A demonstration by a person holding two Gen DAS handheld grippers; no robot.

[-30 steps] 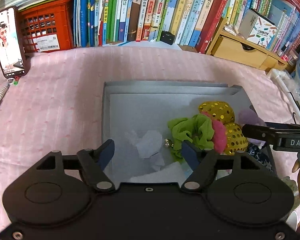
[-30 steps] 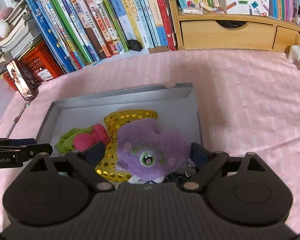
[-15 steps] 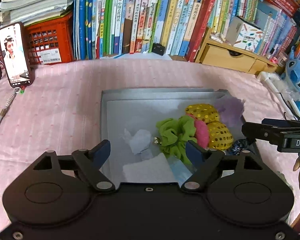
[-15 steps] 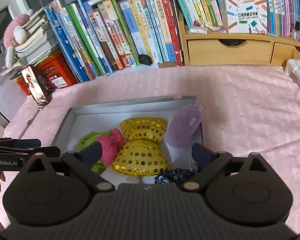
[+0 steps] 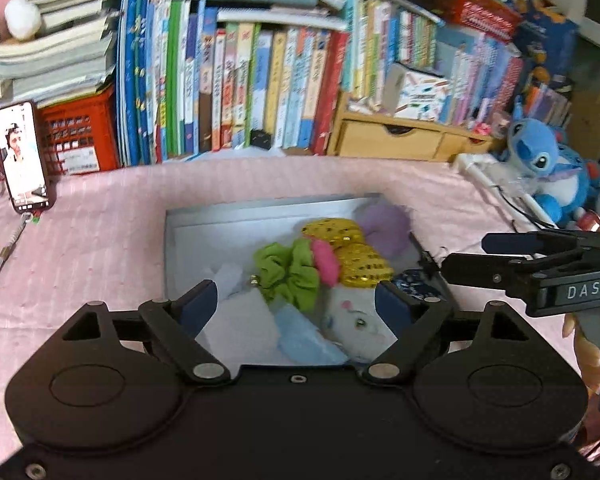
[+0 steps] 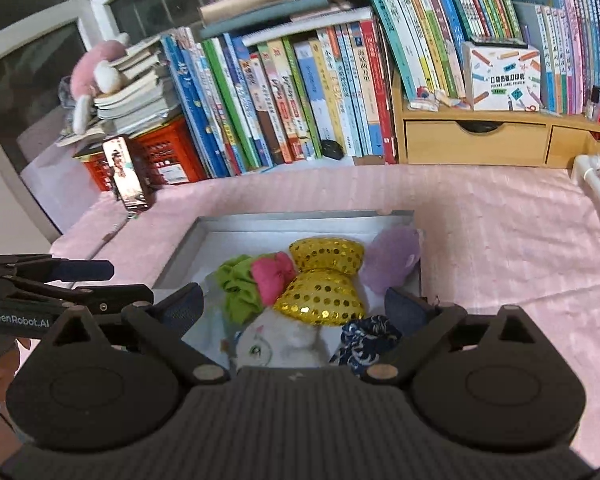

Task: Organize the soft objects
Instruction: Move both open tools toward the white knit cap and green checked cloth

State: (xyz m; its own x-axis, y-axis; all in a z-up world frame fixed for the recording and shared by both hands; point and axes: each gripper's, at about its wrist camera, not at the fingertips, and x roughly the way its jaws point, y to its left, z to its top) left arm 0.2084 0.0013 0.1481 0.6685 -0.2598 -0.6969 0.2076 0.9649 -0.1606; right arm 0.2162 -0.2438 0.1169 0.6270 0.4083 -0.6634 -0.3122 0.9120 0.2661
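left tool (image 5: 296,306) and right tool (image 6: 294,306) both spread, empty, above shallow grey cardboard box (image 6: 180,248); fuzzy purple plush toy (image 6: 394,254) at box's 2 o'clock corner.

Counted contents of the scene

At the frame centre, one shallow grey cardboard box (image 6: 284,222) is counted, holding one lime-green fabric scrunchie (image 6: 238,286), one hot-pink fabric scrunchie (image 6: 272,276), one gold sequinned bow (image 6: 324,280) with two lobes, one fuzzy purple plush (image 6: 394,258), one white plush toy (image 6: 278,342), one dark blue patterned scrunchie (image 6: 366,340) and one pale blue soft item (image 5: 308,338). At the upper left one red plastic crate (image 5: 78,138) and one upright phone (image 5: 22,156) are counted; at the right, one blue plush character (image 5: 540,162). Two black two-finger grippers are counted, a left one (image 5: 296,304) and a right one (image 6: 294,306).
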